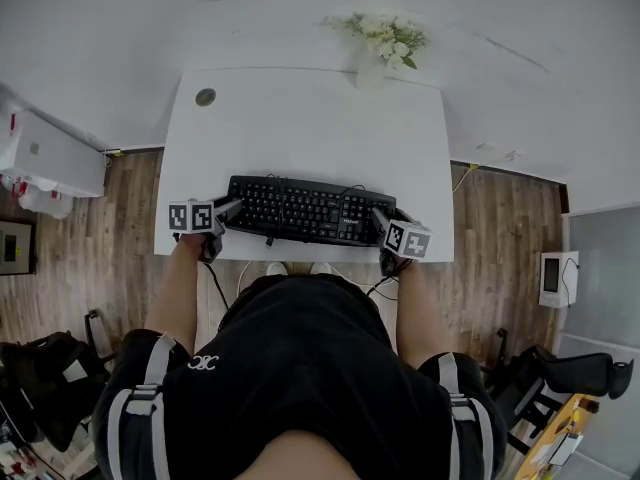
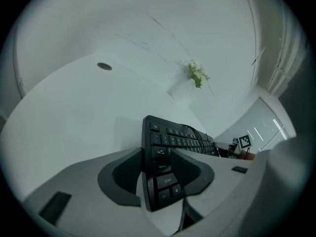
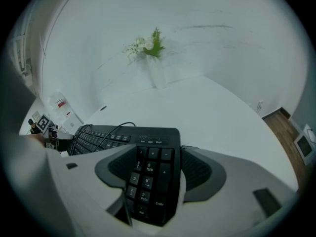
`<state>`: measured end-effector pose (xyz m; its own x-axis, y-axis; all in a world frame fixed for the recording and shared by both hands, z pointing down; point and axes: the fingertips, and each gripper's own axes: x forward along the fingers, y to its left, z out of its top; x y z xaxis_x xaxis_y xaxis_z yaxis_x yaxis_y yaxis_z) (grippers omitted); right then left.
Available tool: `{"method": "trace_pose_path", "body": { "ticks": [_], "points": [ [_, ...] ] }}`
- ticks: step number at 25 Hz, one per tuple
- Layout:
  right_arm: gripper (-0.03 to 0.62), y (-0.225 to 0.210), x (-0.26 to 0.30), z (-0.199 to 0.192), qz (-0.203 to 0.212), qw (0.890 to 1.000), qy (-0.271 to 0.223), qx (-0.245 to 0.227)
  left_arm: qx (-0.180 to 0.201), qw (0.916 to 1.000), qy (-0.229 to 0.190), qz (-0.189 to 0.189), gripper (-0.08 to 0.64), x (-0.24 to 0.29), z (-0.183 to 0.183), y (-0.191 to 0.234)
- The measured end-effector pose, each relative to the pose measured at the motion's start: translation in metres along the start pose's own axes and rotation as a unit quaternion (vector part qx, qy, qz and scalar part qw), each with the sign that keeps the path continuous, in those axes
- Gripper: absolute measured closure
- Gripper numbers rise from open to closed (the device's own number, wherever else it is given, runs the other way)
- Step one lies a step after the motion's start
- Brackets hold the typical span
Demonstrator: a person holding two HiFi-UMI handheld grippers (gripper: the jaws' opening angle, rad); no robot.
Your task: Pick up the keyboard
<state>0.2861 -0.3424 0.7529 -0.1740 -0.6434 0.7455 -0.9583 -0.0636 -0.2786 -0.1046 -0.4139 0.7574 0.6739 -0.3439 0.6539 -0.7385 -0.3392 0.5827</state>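
Note:
A black keyboard lies along the near edge of the white table, with its cable draped over the keys. My left gripper is at its left end. In the left gripper view that end of the keyboard fills the gap between the dark pads of the left gripper, which press on it. My right gripper is at the right end. There the number pad of the keyboard sits tilted between the pads of the right gripper, which is shut on it.
A white vase of flowers stands at the table's far edge, right of centre. A round cable hole is at the far left corner. Wooden floor shows on both sides of the table.

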Motion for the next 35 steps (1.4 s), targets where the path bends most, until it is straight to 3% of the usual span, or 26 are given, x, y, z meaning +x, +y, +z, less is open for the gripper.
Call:
{"method": "trace_pose_path", "body": {
  "ticks": [6, 8, 13, 17, 25, 29, 31, 35],
  "points": [
    [0.302, 0.006, -0.027, 0.063, 0.003, 0.996, -0.077, -0.047, 0.033, 0.9967, -0.074, 0.0, 0.379, -0.016, 0.038, -0.025],
    [0.302, 0.011, -0.036, 0.092, 0.007, 0.992, -0.109, -0.064, 0.057, 0.9927, -0.106, 0.011, 0.38, -0.026, 0.061, -0.031],
    [0.302, 0.03, -0.072, 0.169, 0.018, 0.976, -0.191, -0.101, 0.094, 0.9785, -0.183, -0.015, 0.381, -0.055, 0.122, -0.071],
    [0.304, 0.048, -0.109, 0.237, 0.032, 0.955, -0.266, -0.125, 0.138, 0.9574, -0.253, -0.022, 0.382, -0.09, 0.182, -0.11],
    [0.304, 0.092, -0.22, 0.371, 0.053, 0.901, -0.397, -0.168, 0.229, 0.896, -0.379, -0.03, 0.382, -0.19, 0.296, -0.208],
    [0.305, 0.101, -0.254, 0.387, 0.052, 0.874, -0.448, -0.182, 0.253, 0.8713, -0.419, -0.039, 0.381, -0.212, 0.308, -0.229],
    [0.304, 0.103, -0.264, 0.385, 0.051, 0.865, -0.463, -0.187, 0.259, 0.8629, -0.431, -0.045, 0.38, -0.218, 0.307, -0.234],
    [0.307, 0.106, -0.27, 0.387, 0.058, 0.863, -0.466, -0.186, 0.254, 0.8606, -0.437, -0.064, 0.385, -0.223, 0.308, -0.236]
  ]
}}
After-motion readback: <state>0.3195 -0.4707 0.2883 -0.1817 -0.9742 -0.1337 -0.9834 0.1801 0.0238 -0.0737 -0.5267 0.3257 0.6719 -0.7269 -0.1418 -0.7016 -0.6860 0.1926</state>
